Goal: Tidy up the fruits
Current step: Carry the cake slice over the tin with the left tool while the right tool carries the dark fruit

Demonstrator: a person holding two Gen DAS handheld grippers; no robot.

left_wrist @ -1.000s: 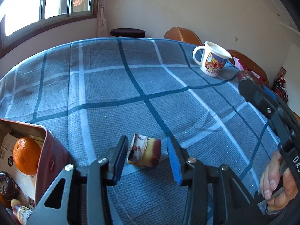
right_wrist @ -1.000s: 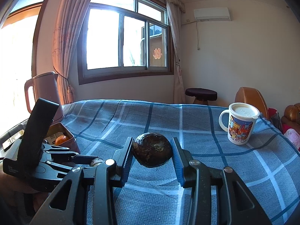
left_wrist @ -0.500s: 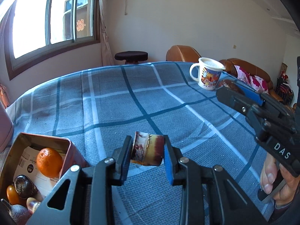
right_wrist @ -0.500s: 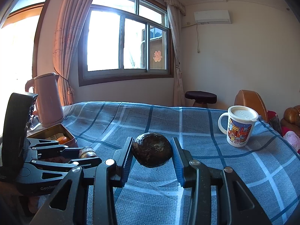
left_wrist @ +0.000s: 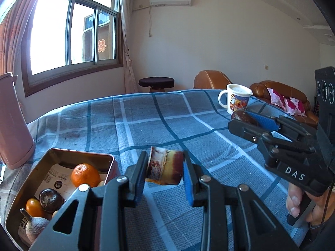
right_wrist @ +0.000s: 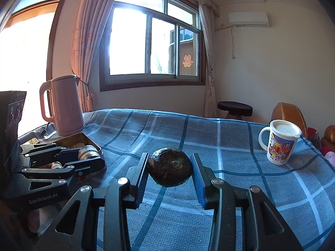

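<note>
My left claw (left_wrist: pixel 165 170) clamped on brown chunk (left_wrist: pixel 166 167) beside tin (left_wrist: pixel 62 153); right claw (right_wrist: pixel 170 171) clamped on dark fruit (right_wrist: pixel 170 169).

Blue plaid cloth (left_wrist: pixel 146 125); pink kettle (right_wrist: pixel 65 106); white cartoon-printed mug (right_wrist: pixel 279 143); by the kettle, a red tin (left_wrist: pixel 112 167) holds an orange (left_wrist: pixel 85 175).

left gripper (left_wrist: pixel 165 172): black frame, blue pads, pinched on a short yellow-and-maroon cylindrical piece (left_wrist: pixel 165 167), lifted off the cloth, pointing slightly downward | right gripper (right_wrist: pixel 170 172): same build, clamped on a dark brown rounded fruit (right_wrist: pixel 170 169), held in the air | right hand (left_wrist: pixel 307 207): 2 fingertips visible around the handle
</note>
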